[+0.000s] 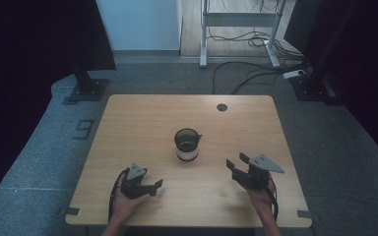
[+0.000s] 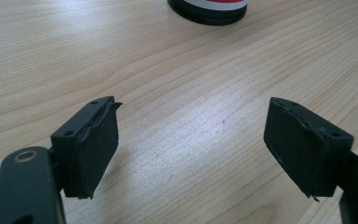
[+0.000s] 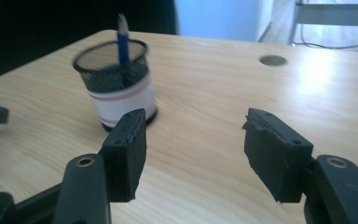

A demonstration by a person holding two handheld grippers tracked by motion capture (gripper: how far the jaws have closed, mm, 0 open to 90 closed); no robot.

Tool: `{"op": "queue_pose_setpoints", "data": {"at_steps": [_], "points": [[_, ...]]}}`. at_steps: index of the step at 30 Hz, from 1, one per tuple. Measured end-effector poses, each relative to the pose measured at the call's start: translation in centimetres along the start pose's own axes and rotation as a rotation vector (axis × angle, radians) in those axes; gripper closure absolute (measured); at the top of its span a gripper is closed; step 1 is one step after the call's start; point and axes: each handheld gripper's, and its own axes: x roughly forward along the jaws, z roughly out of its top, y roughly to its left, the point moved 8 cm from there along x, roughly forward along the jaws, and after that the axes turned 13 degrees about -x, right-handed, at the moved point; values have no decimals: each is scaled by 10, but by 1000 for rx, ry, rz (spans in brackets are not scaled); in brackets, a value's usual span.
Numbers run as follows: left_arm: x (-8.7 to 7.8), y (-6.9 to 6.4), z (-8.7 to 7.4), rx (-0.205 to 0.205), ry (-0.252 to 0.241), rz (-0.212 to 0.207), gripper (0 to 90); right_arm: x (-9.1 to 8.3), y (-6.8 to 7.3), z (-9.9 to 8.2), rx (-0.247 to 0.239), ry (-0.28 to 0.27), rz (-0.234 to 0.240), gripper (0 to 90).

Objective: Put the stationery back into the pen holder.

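Two tongs in my hands, both low over the desk (image 1: 128, 123) near its 6 o'clock edge. Left tongs (image 1: 153, 187) at about 7 o'clock from the mesh cup (image 1: 187, 144), jaws spread wide, nothing between them, bare wood under them in the left gripper view. Right tongs (image 1: 237, 162) at about 4 o'clock from the cup, jaws also spread, holding nothing. Cup stands upright near the desk centre, well apart from both tongs: black mesh, white band with red stripes round the lower half. Blue pen (image 3: 122, 39) stands in the cup, tip poking above the rim in the right gripper view. Cable hole (image 1: 221, 107) in the desk at 1 o'clock from the cup, near the far edge.
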Motion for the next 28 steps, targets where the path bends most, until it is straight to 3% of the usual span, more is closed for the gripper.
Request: {"op": "queue_pose_setpoints", "data": {"at_steps": [6, 13, 28], "points": [[-1, 1, 0, 2, 0, 4, 182, -18, -20, -31, 35, 37, -45, 381], [0, 2, -1, 2, 7, 8, 182, -24, -33, -64, 40, 97, -67, 384], [-1, 4, 0, 5, 5, 10, 182, -17, -31, -72, 33, 132, -60, 373]]}}
